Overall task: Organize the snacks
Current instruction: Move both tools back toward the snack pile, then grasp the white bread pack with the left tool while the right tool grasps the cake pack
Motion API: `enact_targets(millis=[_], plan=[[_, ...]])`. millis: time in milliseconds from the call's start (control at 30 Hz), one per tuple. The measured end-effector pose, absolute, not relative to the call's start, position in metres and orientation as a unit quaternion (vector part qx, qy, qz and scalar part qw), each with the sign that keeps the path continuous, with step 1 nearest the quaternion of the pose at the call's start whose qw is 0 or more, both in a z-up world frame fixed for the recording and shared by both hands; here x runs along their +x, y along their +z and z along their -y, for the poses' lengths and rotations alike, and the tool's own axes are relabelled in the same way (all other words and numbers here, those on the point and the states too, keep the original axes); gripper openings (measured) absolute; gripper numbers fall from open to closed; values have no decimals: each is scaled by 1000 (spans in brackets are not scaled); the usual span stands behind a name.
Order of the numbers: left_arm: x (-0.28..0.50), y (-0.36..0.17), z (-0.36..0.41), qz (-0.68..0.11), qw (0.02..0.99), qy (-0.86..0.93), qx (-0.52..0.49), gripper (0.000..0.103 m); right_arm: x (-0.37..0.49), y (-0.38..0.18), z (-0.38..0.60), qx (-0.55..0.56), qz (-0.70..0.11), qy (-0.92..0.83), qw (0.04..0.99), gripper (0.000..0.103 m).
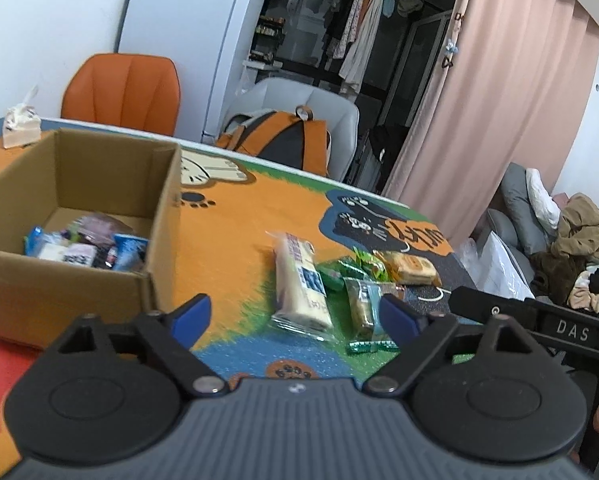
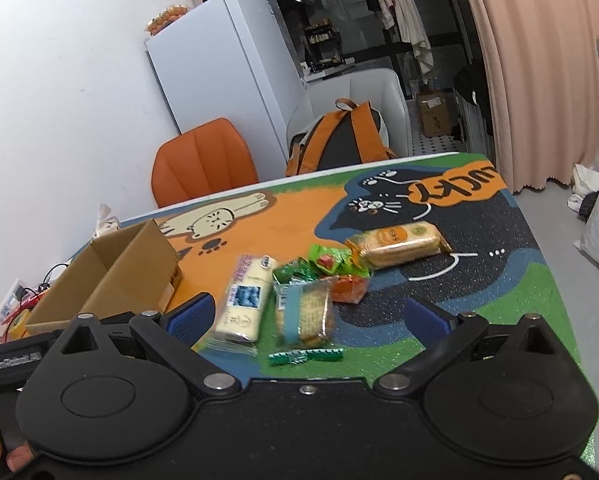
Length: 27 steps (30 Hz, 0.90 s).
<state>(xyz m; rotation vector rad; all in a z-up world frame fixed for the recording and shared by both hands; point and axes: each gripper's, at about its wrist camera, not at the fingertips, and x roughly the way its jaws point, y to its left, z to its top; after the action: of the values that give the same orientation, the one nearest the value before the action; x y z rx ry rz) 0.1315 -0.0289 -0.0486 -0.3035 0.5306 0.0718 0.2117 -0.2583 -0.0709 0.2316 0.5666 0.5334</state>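
An open cardboard box [image 1: 161, 216] on the left of the table holds several wrapped snacks [image 1: 87, 246]; it also shows in the right wrist view [image 2: 111, 276]. Loose snacks lie on the cat-print mat: a long cream pack [image 1: 301, 286] [image 2: 243, 298], a clear biscuit pack with a blue band [image 1: 363, 304] [image 2: 305, 310], green wrappers [image 1: 339, 270] [image 2: 323, 262], an orange-labelled cake pack [image 1: 411, 266] [image 2: 399, 242] and a small green candy [image 1: 373, 346] [image 2: 305, 356]. My left gripper [image 1: 295, 316] is open and empty above the cream pack. My right gripper [image 2: 309, 320] is open and empty above the biscuit pack.
An orange chair [image 1: 121, 92] and a white chair with an orange backpack [image 1: 287, 140] stand behind the table. A tissue pack [image 1: 19, 126] lies at the far left. A white fridge [image 2: 227, 80] and a pink curtain [image 1: 499, 92] are beyond. The table edge [image 2: 555, 280] is at the right.
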Motion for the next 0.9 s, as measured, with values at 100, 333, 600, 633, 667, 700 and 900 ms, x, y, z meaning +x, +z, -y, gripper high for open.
enact_targets(millis=[100,333,600,633,667,700,900], plan=[[140,-55,33,-267,952,36,-146,80,215,-75,257,109,-281,264,916,98],[157,-67,34,-278,948,40,-149,63,229,-83,244,101,-293,280,909,90],[170,-75,27,-281,945,48,-160,52,249,-90,225,96,-309,286,902,85],[171,-76,26,-282,945,48,-160,50,251,-91,222,94,-311,287,901,85],[172,-77,25,-284,944,50,-160,48,253,-92,219,93,-313,289,900,84],[174,-77,24,-285,944,53,-161,48,255,-94,216,93,-316,290,898,84],[179,-78,17,-284,942,57,-170,47,266,-101,208,90,-329,293,893,75]])
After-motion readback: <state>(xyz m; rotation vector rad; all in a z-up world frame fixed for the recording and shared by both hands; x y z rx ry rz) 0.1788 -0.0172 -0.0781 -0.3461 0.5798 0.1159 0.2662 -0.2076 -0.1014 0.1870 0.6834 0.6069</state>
